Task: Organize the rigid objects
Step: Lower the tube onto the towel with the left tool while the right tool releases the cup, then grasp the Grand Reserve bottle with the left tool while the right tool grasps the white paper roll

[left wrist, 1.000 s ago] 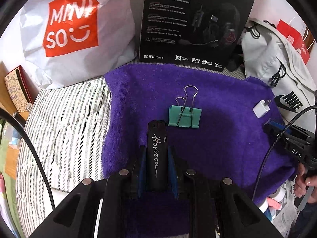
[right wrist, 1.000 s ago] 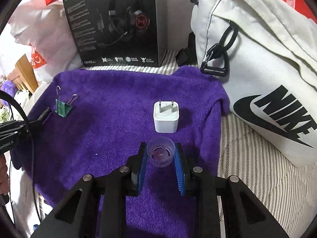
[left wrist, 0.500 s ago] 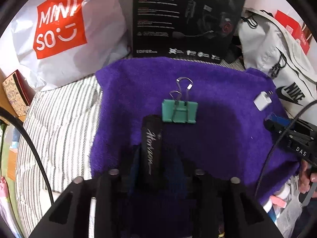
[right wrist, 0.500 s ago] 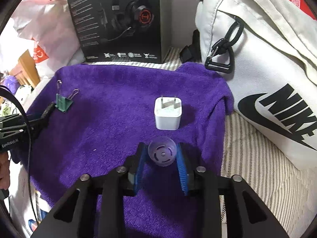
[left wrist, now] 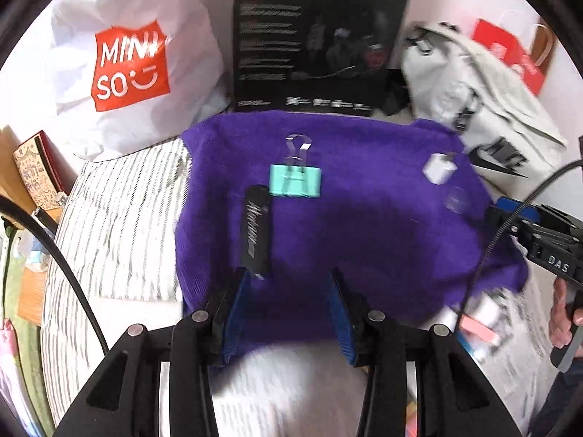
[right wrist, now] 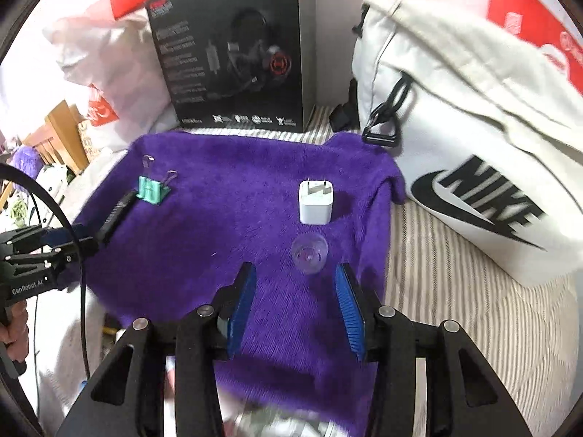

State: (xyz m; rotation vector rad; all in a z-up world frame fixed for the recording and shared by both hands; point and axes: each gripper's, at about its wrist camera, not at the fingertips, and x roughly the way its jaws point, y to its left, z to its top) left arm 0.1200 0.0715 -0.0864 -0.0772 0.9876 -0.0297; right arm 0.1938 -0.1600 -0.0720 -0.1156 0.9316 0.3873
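A purple towel point(left wrist: 364, 247) lies on a striped sheet and carries all the objects. On it rests a black stick with white script point(left wrist: 257, 233), its near end just ahead of my left gripper's point(left wrist: 288, 276) left fingertip. The left jaws are opening and hold nothing. A green binder clip point(left wrist: 295, 180) sits right behind the stick. A small clear cap point(right wrist: 309, 253) lies free just beyond my right gripper point(right wrist: 295, 273), whose jaws are opening with nothing pressed between them. Past the cap stands a white charger plug point(right wrist: 316, 204). The clip point(right wrist: 151, 189) and stick point(right wrist: 116, 215) lie at the left.
A black headset box point(right wrist: 237, 62) stands behind the towel. A white Nike bag point(right wrist: 473, 145) crowds the right side and a white Miniso bag point(left wrist: 127, 62) the left. The striped sheet point(left wrist: 120, 225) shows left of the towel. Small clutter point(left wrist: 477, 324) lies off the towel's near right corner.
Both grippers were shut on their objects, the left on the black stick and the right on the clear cap. Both let go and drew back, leaving the stick and cap on the towel.
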